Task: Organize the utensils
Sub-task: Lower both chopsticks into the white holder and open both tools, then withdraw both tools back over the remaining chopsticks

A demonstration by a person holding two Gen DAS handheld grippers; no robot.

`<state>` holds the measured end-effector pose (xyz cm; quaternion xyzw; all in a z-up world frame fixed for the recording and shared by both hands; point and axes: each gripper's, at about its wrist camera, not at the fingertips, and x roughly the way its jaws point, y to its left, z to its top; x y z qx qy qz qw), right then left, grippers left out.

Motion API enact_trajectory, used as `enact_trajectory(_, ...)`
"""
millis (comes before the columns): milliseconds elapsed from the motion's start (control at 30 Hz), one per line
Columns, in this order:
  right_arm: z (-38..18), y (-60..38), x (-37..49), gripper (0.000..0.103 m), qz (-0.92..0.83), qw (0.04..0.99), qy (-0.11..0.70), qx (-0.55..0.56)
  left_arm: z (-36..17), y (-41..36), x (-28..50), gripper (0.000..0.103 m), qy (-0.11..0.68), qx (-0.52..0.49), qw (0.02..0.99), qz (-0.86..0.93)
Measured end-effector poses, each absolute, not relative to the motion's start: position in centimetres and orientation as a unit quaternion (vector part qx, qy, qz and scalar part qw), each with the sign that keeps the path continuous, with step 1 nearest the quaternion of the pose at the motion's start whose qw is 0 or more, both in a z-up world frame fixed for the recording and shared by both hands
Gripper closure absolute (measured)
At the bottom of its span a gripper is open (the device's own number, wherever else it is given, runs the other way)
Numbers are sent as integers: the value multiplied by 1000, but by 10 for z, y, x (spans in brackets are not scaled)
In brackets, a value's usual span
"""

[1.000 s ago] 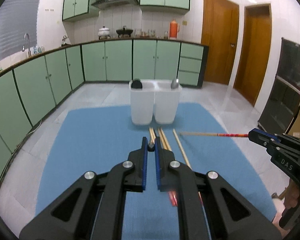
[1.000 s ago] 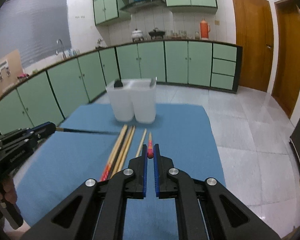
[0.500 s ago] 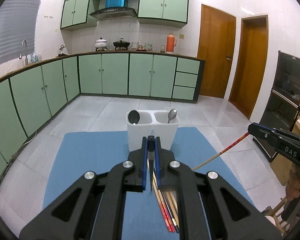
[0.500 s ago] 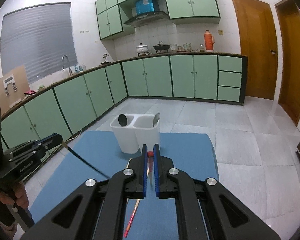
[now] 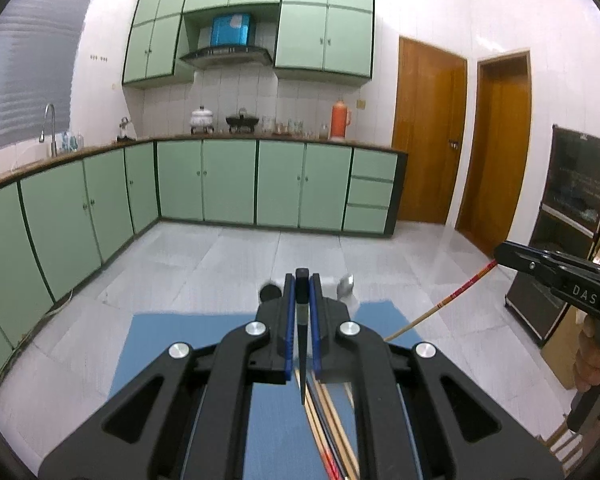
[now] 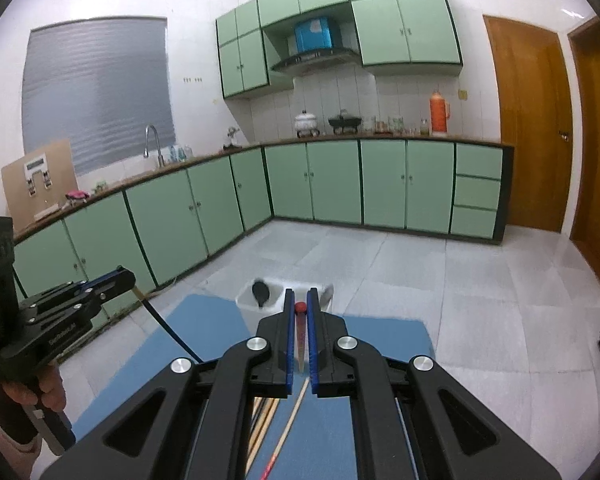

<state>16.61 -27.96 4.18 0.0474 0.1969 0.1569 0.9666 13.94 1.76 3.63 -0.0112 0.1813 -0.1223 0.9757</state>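
Both grippers have risen since before: the left gripper (image 5: 302, 280) is clamping a black chopstick (image 5: 302, 344), the right gripper (image 6: 300, 300) a red-tipped chopstick (image 6: 300, 336).

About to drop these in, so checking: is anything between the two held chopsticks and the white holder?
Nothing visible. The left gripper holds a dark chopstick, the right gripper a red-tipped chopstick, both above the white holder. Its far side is hidden.

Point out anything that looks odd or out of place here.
Nothing looks damaged or spilled. Loose chopsticks lie unsorted on the blue mat; each tongs grips one chopstick above the white holder.
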Motion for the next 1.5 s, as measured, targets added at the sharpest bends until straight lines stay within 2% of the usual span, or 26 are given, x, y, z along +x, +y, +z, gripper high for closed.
enact_trajectory(233,79,-284,197,97,155,974,159,46,89,10,168,97,114,-26,986,-121)
enact_trajectory(433,80,-279,242,97,154,973,165,45,106,-7,209,97,82,-28,990,-112)
enact_trajectory(567,60,-268,276,97,158,968,192,44,91,-18,242,97,88,-22,990,-105)
enact_trajectory(833,6,-247,315,97,170,949,260,42,36,-28,293,97,152,-6,983,-103)
enact_trajectory(1133,-17,-250,321,96,183,941,278,60,-4,-13,307,96,206,1,973,-107)
enact_trajectory(1167,-17,-251,320,93,181,941,278,63,-4,-11,307,94,207,0,972,-107)
enact_trajectory(1233,-16,-255,315,86,176,943,273,67,-3,-6,303,73,203,-2,974,-104)
enact_trajectory(1300,-12,-259,308,76,167,947,264,69,2,-2,296,62,193,-4,976,-103)
enact_trajectory(1333,-10,-260,305,66,162,950,259,69,3,-1,293,53,189,-5,976,-103)
enact_trajectory(1367,-8,-262,297,57,153,953,251,71,7,2,285,50,182,-6,978,-102)
enact_trajectory(1433,-6,-267,284,52,145,957,240,74,12,7,274,45,174,-10,979,-104)
enact_trajectory(1500,-4,-273,268,41,132,962,226,79,15,9,257,37,165,-11,981,-103)
